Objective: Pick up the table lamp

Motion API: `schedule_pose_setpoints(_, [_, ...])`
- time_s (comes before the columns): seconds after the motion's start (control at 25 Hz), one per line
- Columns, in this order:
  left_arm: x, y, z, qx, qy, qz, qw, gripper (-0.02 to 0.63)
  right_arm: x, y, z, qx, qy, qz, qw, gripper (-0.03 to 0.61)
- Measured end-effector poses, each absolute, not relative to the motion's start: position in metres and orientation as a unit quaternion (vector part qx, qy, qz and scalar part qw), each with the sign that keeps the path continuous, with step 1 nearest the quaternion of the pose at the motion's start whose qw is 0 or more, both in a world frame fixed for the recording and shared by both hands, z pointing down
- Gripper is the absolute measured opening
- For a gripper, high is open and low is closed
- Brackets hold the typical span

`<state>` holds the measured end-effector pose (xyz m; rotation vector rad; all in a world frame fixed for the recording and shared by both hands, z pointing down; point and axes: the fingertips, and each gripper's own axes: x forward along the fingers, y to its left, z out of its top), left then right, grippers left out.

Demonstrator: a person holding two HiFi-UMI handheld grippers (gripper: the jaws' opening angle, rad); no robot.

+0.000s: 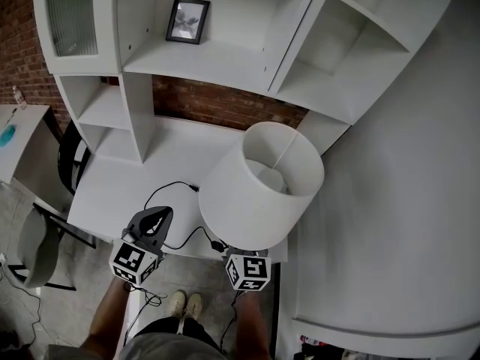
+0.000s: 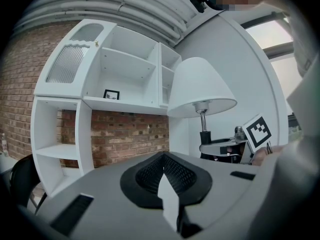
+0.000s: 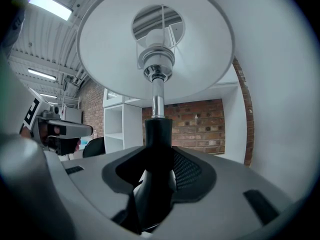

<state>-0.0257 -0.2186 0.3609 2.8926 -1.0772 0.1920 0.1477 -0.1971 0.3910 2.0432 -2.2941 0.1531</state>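
Note:
The table lamp has a wide white shade [image 1: 262, 186], a chrome stem [image 3: 157, 96] and a black lower neck [image 3: 157, 134]. My right gripper [image 1: 241, 253] sits under the shade at the desk's front edge, shut on that black neck [image 3: 152, 179]. The left gripper view shows the lamp [image 2: 200, 86] upright to the right, with the right gripper [image 2: 225, 146] clamped below the stem. The lamp's foot is hidden. My left gripper [image 1: 160, 216] [image 2: 167, 184] hovers to the left of the lamp, jaws together and holding nothing.
The lamp's black cord [image 1: 169, 190] loops across the white desk [image 1: 112, 186] and hangs over its front edge. A white shelf unit [image 1: 135, 73] with a framed picture [image 1: 187, 21] backs the desk. A white wall [image 1: 405, 201] is close on the right, a dark chair [image 1: 71, 156] on the left.

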Motion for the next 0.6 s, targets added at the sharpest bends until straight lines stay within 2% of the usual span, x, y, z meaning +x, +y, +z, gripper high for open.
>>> schedule_pose_setpoints(0.6, [-0.0234, -0.2137, 0.3612, 0.934, -0.350, 0.061, 0.027, 0.003, 0.1515, -0.1928, 0.3838, 0.663, -0.746, 0.039, 0.033, 0.170])
